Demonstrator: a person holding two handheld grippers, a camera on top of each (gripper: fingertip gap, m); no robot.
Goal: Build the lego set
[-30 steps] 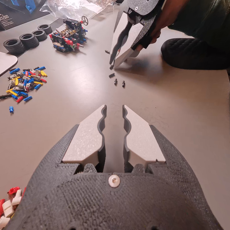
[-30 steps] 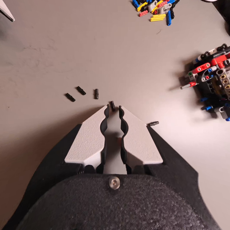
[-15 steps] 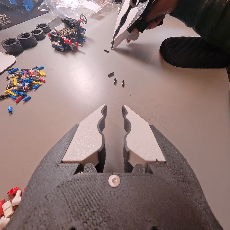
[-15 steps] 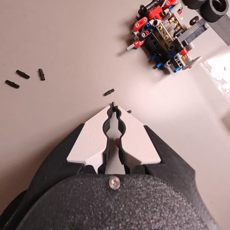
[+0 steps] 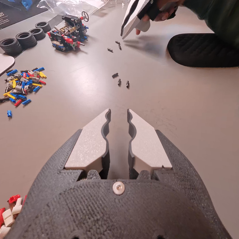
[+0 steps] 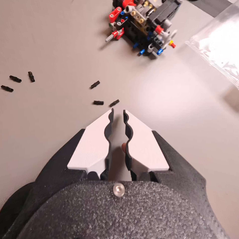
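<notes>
A partly built chassis [image 5: 68,35] is seen standing on the bench [image 5: 168,103], while tyres [image 5: 24,38], loose pins [image 6: 98,102] and sorted pieces [image 5: 23,85] remain unfitted, both the left gripper [image 5: 119,111] and right gripper [image 6: 118,111] being held spread and empty.

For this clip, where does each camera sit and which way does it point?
Left wrist view: on the left tool, looking low across the table at black pins; right tool and a hand show.
Right wrist view: on the right tool, looking steeply down at pins; a fingertip shows.
Shared: pins, partly built lego car.
</notes>
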